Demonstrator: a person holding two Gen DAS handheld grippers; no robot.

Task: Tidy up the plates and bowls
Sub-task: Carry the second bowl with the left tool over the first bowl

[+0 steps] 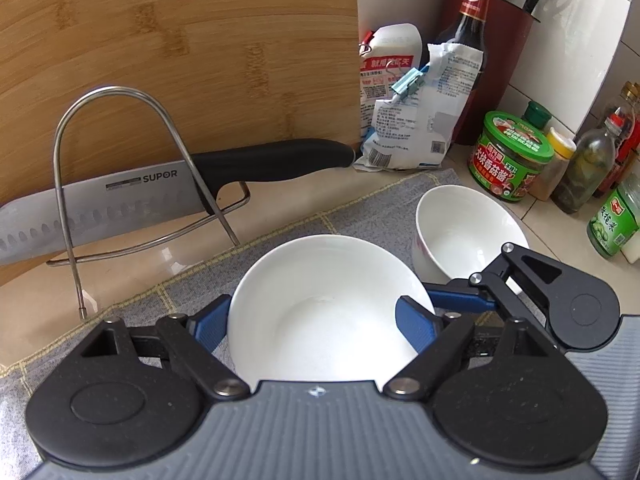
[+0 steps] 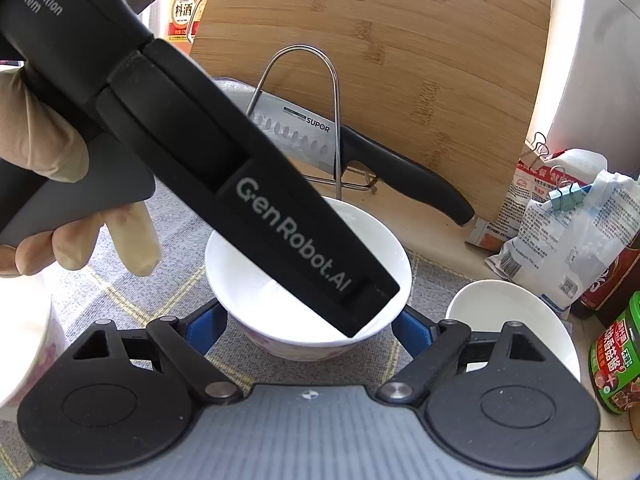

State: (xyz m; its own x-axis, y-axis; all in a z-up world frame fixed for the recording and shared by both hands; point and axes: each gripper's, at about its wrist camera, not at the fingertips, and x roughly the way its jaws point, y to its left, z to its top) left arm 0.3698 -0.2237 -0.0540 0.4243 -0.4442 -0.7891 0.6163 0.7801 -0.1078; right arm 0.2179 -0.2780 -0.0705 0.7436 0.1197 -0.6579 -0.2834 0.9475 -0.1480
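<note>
A bamboo board (image 1: 180,52) leans behind a knife (image 1: 120,200) in a wire rack. On the grey mat (image 1: 360,212) a glossy white bowl (image 1: 324,308) sits gripped between both tongs: left gripper (image 1: 316,320), right gripper (image 2: 308,328). A second bowl (image 1: 464,228) stands just beside. A gloved hand (image 2: 44,160) angles the left tool down.

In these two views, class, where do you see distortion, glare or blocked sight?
Left wrist view: fisheye bends the cutting board; glare washes out the white bowl. Right wrist view: the left gripper's body crosses in front of the bowl, hiding much of it; window light bleaches the upper right corner.
</note>
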